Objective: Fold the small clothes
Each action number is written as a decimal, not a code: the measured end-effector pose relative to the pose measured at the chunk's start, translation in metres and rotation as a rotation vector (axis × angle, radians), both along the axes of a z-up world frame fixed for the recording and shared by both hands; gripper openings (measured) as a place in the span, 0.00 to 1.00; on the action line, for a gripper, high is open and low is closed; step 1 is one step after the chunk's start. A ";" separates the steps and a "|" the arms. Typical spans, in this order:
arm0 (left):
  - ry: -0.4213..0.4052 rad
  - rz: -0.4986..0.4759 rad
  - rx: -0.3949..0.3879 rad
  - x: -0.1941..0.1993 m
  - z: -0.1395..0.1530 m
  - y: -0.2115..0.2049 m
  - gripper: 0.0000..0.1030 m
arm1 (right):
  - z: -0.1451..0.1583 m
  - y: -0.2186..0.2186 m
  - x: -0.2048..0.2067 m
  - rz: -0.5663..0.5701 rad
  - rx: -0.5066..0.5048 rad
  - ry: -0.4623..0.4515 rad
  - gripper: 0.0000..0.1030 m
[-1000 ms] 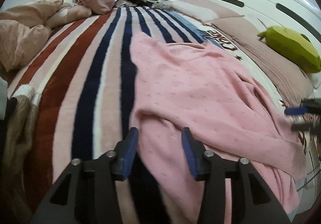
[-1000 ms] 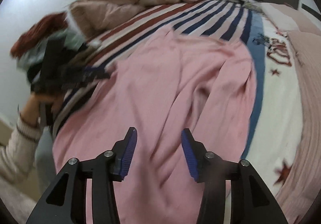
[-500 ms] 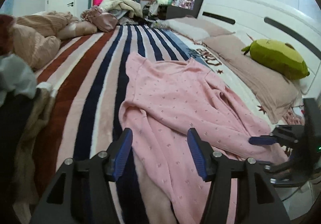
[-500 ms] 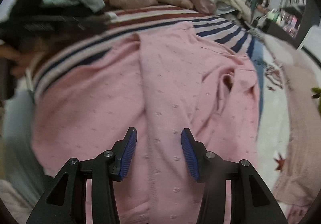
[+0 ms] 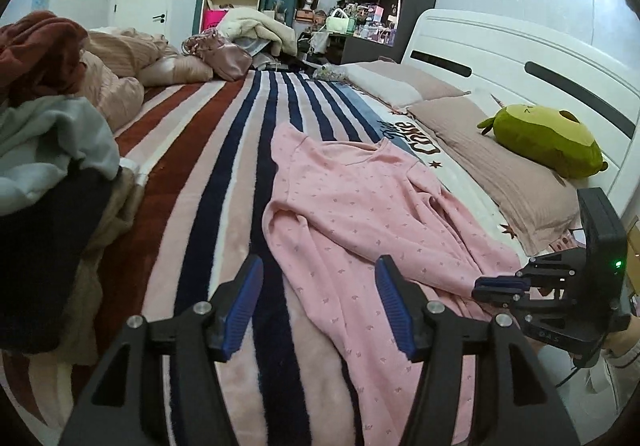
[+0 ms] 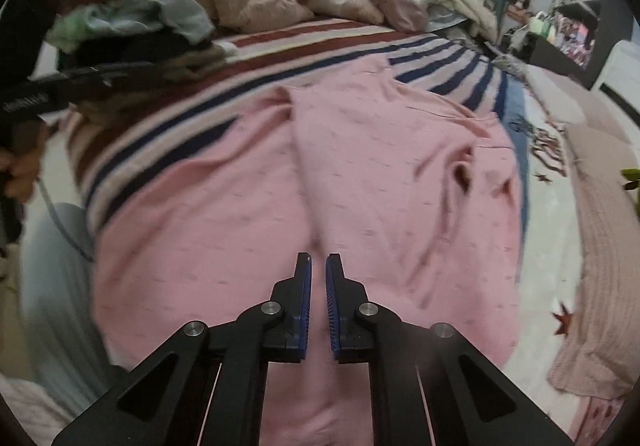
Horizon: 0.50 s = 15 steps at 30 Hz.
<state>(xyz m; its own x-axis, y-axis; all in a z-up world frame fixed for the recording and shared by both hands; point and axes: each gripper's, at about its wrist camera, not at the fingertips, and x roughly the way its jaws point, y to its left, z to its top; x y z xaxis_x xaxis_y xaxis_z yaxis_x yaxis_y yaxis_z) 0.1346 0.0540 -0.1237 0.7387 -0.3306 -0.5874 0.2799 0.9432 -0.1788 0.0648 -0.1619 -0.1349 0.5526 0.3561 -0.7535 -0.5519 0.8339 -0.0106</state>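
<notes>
Pink top pinched in R gripper.

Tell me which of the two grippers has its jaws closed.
The right gripper: its blue pads sit almost together over the pink top, with cloth apparently between them. The left gripper stands wide open above the striped blanket.

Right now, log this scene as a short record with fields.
garment: pink top, spread out but creased
surface: striped blanket on the bed
left gripper: open, above the blanket's near edge, holding nothing
right gripper: nearly closed over the pink fabric; actual grip unclear
clothes pile: heaped beside the garment
green plush toy: on a pillow by the headboard
</notes>
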 end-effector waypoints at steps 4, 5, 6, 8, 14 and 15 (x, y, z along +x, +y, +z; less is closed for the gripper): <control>0.001 -0.003 -0.010 -0.001 -0.001 0.002 0.54 | -0.001 0.017 -0.007 0.024 -0.042 -0.010 0.03; 0.002 -0.002 -0.012 -0.002 -0.002 0.002 0.54 | -0.001 0.018 -0.007 0.019 -0.054 -0.025 0.03; 0.004 -0.003 -0.014 -0.003 -0.002 0.002 0.54 | -0.003 0.018 -0.004 0.004 -0.069 -0.034 0.06; 0.002 -0.007 -0.015 -0.006 -0.004 0.002 0.56 | -0.007 0.018 -0.001 -0.008 -0.096 -0.046 0.32; -0.010 0.003 -0.007 -0.010 -0.005 0.002 0.62 | -0.031 0.027 0.017 -0.035 -0.249 -0.093 0.32; -0.011 0.005 -0.007 -0.010 -0.005 0.002 0.63 | -0.035 0.027 0.019 -0.046 -0.272 -0.104 0.31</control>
